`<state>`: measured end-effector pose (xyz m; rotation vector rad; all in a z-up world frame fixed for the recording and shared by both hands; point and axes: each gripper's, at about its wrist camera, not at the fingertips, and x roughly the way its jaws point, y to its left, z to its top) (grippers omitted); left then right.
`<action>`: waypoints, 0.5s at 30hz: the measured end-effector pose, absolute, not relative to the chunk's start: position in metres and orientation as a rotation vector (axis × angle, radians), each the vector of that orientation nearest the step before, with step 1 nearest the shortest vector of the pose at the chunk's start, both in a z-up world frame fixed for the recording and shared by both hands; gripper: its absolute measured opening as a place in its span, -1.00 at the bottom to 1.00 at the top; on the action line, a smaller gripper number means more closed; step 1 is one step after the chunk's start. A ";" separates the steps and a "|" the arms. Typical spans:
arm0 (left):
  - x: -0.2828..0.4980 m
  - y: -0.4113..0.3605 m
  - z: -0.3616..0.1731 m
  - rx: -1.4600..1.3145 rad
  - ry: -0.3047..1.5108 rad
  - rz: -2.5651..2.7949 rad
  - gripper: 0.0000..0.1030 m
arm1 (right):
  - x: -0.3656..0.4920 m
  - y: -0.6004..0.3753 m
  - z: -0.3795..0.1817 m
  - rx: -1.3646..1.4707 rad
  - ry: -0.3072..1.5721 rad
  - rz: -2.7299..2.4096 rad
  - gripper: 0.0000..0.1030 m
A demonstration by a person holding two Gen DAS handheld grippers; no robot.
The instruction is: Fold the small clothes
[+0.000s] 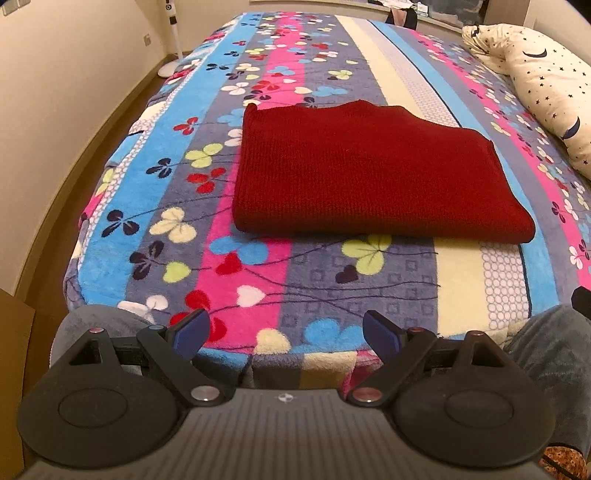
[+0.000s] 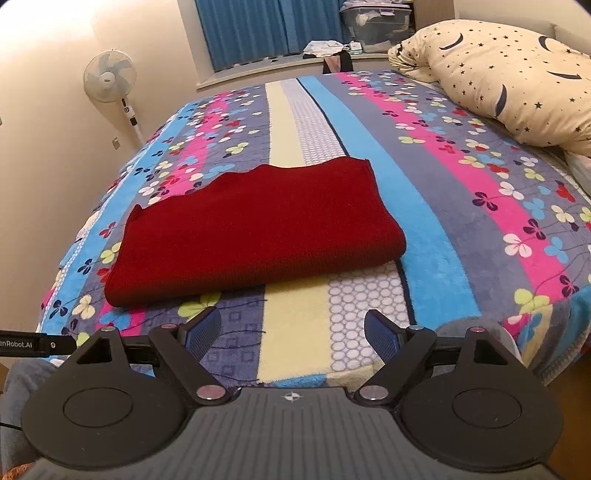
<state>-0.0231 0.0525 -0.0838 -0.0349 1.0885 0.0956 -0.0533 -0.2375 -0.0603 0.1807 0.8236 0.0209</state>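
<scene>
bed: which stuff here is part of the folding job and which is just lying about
Part of the job:
- red knit garment, folded, flat on the blanket
- left tongs, open, empty
- right tongs, open, empty

Just lying about:
- star-print pillow
- standing fan
- storage box by the window
- floral blanket

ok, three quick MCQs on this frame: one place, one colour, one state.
1. The garment lies:
A on the floor
B on the blanket
C on the pillow

2. Its colour:
A dark red
B blue
C cream

3. The left gripper and right gripper are:
A both shut on cloth
B one holding cloth
C both open, empty

Key: 1 B, it rests flat on the striped blanket, apart from the pillow. 2 A, red knit all over. 3 C, fingers spread with only blanket showing between them.
</scene>
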 end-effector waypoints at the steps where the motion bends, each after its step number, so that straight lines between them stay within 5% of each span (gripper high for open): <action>1: -0.023 0.052 -0.084 -0.034 1.089 0.095 0.80 | -0.053 -0.238 -0.060 0.181 0.822 0.020 0.66; 15: -0.012 0.053 -0.095 -0.021 1.122 0.093 0.80 | -0.041 -0.241 -0.069 0.210 0.861 0.006 0.66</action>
